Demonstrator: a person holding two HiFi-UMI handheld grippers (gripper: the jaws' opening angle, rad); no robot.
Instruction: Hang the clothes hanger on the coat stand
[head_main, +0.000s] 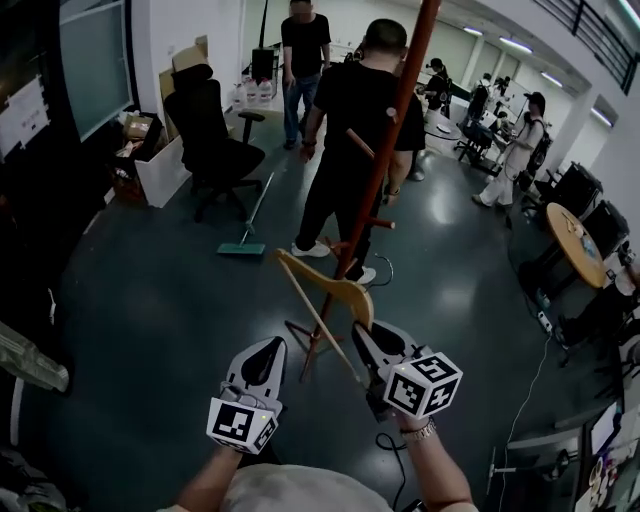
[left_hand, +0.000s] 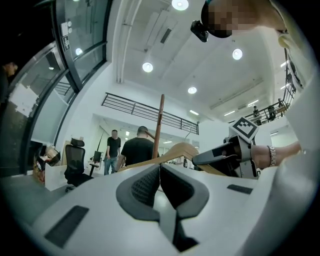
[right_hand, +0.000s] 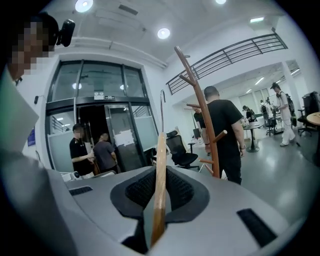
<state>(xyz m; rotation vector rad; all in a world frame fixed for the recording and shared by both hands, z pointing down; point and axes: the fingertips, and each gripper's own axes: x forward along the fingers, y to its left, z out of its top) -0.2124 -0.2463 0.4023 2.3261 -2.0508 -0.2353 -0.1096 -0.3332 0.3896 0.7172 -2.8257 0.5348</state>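
My right gripper (head_main: 372, 342) has its fingers pinched on the wooden clothes hanger (head_main: 318, 285) near its middle. That leaves the hook free beyond them, I judge, to catch a peg of the coat stand (head_main: 390, 150) just ahead. My left gripper (head_main: 268, 350), fingers together and empty, hangs alongside.

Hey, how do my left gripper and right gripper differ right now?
The right gripper is shut on the wooden hanger, while the left gripper is shut on nothing. In the head view the right gripper meets the hanger, and the left gripper sits off to its left, not touching it. Both have their jaws together and point toward the coat stand.
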